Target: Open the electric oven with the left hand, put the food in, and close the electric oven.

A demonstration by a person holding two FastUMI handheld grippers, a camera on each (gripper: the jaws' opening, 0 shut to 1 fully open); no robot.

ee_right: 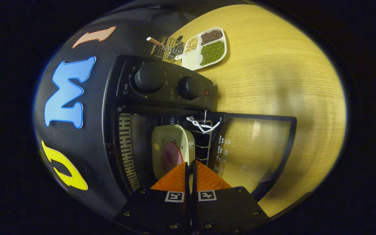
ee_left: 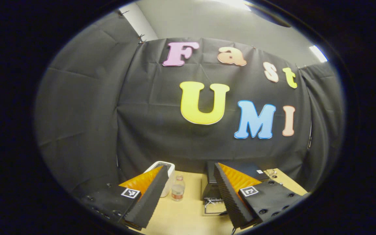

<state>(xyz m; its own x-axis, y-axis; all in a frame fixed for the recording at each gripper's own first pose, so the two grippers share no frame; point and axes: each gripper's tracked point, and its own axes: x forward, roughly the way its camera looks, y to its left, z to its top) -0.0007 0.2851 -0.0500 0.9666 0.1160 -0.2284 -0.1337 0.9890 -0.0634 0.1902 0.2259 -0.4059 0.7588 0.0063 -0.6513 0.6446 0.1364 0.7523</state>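
Pinched tight, the right gripper [ee_right: 190,169] holds the rim of a pale green plate [ee_right: 172,147] carrying a dark reddish round of food [ee_right: 171,156], already inside the black electric oven [ee_right: 148,107] on its wire rack [ee_right: 204,140], above the lowered glass door [ee_right: 256,143]. Let go tilted, the plate could slide off the rack. Spread wide and empty, the left gripper [ee_left: 188,192] hangs back over the wooden table [ee_left: 188,212], where its view adds a small clear bottle [ee_left: 178,188]; the right gripper view adds a divided tray of beans [ee_right: 207,49].
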